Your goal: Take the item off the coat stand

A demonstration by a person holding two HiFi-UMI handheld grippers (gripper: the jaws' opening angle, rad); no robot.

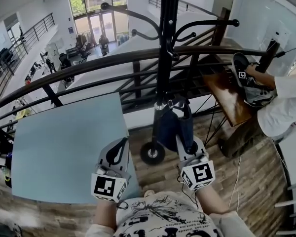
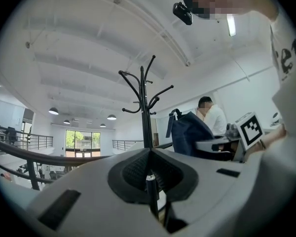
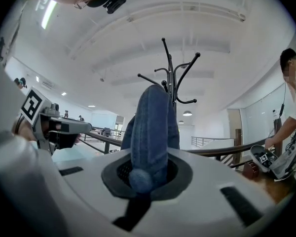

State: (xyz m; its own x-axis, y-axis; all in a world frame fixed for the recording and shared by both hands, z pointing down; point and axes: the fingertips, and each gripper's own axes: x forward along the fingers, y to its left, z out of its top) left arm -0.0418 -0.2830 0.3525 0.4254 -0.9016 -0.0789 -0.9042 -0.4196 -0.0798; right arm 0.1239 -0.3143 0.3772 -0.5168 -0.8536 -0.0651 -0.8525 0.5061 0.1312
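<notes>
A black coat stand (image 1: 163, 58) rises in front of me, its round base (image 1: 152, 153) on the wood floor. A dark blue denim bag (image 1: 171, 125) hangs low against its pole. My right gripper (image 1: 184, 141) is shut on the bag's lower part. In the right gripper view the blue fabric (image 3: 150, 127) fills the gap between the jaws, with the stand's hooks (image 3: 171, 73) behind it. My left gripper (image 1: 119, 148) hovers left of the stand over a table corner, shut and holding nothing. The left gripper view shows the stand (image 2: 146, 112) and the bag (image 2: 187, 132) ahead to the right.
A light blue table (image 1: 64, 147) lies at my left. A dark curved railing (image 1: 89, 68) runs behind the stand, with an open drop beyond it. At the right a person in a white shirt (image 1: 281, 102) handles a bag over a wooden table (image 1: 227, 100).
</notes>
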